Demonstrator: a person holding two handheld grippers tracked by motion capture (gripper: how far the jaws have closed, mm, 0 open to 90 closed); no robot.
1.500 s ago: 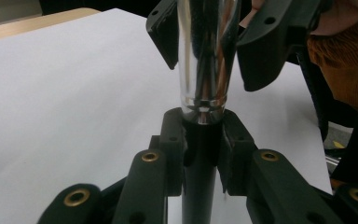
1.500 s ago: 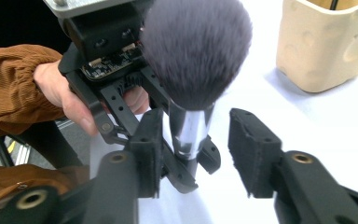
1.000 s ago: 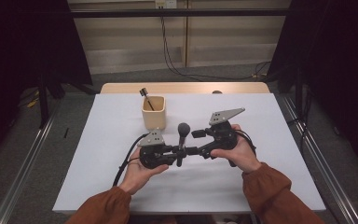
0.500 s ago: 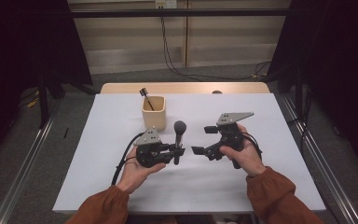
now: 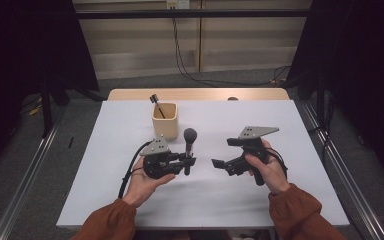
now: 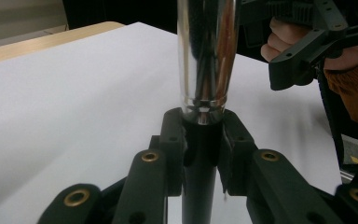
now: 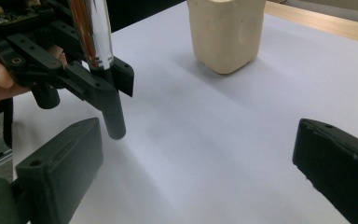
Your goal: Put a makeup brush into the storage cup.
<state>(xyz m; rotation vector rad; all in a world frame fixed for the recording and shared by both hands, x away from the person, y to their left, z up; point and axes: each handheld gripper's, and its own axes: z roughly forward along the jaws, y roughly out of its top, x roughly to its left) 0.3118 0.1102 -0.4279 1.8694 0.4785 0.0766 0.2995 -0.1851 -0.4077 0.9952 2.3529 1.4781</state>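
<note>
Between left gripper [image 6: 204,154] jaws: round brush [image 5: 189,145], chrome ferrule, matte blk handle.

Brush [image 5: 188,146] just before cup [image 5: 164,120]

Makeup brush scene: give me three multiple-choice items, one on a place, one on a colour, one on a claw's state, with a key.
1. Where does the beige cup stand?
A. beyond the left claw
B. at the table's near edge
C. in the right hand

2. What colour is the brush head?
A. white
B. dark grey
C. red

3. How does the right claw stand?
A. shut on the brush
B. shut on the cup
C. open, holding nothing

Key: 1 A, the high view shows the cup farther up the white table than the left claw. 2 B, its tuft looks dark grey. 3 C, its jaws, just opened, stand wide apart over bare table.
</note>
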